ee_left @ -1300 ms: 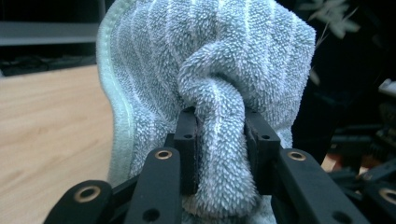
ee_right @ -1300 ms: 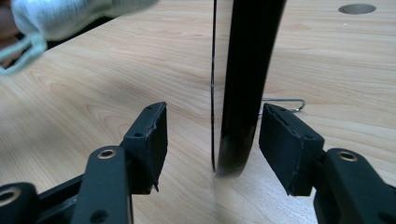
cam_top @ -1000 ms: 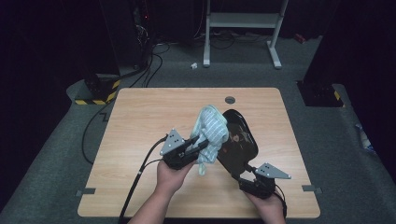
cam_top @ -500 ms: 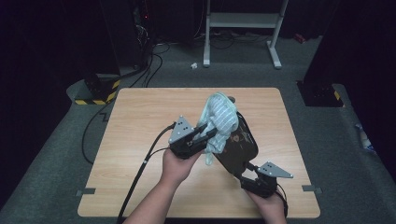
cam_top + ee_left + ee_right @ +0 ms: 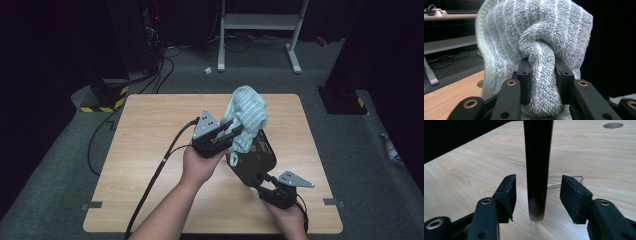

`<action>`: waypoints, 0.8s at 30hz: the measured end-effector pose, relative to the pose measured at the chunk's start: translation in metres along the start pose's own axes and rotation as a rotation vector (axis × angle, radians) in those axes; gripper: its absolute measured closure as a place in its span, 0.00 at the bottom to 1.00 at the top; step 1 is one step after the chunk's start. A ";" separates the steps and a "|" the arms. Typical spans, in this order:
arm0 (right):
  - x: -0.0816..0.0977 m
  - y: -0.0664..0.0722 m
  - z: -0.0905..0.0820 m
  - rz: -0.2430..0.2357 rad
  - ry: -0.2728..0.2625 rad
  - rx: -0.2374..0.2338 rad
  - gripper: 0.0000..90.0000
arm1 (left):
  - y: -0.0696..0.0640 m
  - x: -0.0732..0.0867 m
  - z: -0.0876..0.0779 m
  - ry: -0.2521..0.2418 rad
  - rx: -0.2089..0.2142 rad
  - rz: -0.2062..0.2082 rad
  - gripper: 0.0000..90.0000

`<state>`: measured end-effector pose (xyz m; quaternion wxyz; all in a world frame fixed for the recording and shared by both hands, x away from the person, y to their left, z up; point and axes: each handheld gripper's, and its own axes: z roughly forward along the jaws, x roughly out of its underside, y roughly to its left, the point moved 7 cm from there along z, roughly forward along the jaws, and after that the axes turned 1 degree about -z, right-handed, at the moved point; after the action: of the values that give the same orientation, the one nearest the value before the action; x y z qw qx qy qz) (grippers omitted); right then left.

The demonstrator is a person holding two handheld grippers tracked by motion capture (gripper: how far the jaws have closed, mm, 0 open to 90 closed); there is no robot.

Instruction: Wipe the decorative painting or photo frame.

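A pale green striped towel [image 5: 247, 112] hangs bunched from my left gripper [image 5: 235, 134], which is raised over the middle of the table. In the left gripper view a twisted fold of the towel [image 5: 541, 37] is pinched between the pads of that gripper [image 5: 542, 67]. Just below it a black pan [image 5: 255, 157] lies tilted, the towel against its far rim. At the near right my right gripper [image 5: 270, 182] points at the pan's handle. In its own view the handle [image 5: 537, 165] stands between the jaws of my right gripper [image 5: 539, 178], a gap on each side. These jaws have just been closing.
The wooden table [image 5: 150, 150] has a round hole [image 5: 613, 125] near its far edge. A thin wire loop [image 5: 566, 180] lies on the wood behind the handle. My left gripper's cable [image 5: 160, 165] trails to the front edge. A white metal frame [image 5: 260, 20] stands on the floor beyond.
My left gripper has lifted the towel up and away from me, from beside the pan to above its far rim. The right hand has stayed in place.
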<state>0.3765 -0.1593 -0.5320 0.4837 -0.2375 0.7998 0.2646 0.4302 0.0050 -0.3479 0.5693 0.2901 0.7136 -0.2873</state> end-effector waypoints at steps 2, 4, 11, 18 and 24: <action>0.001 0.000 0.001 0.001 0.004 -0.002 0.55 | 0.000 -0.008 0.005 0.001 0.004 -0.007 0.78; 0.000 0.000 0.001 0.003 0.003 -0.002 0.56 | 0.000 -0.012 0.007 -0.001 0.007 -0.013 0.78; -0.001 0.003 0.003 -0.011 -0.004 0.000 0.72 | -0.001 -0.035 0.018 -0.009 0.030 -0.002 0.78; 0.001 0.003 0.007 -0.004 0.004 0.009 0.86 | -0.011 -0.033 0.034 0.004 0.052 -0.011 0.78; 0.001 0.002 0.006 -0.032 0.010 0.009 0.87 | -0.014 -0.032 0.039 0.002 0.048 -0.014 0.78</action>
<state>0.3789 -0.1535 -0.5349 0.4849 -0.2494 0.7994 0.2522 0.4514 -0.0359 -0.3226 0.5596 0.2988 0.7090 -0.3080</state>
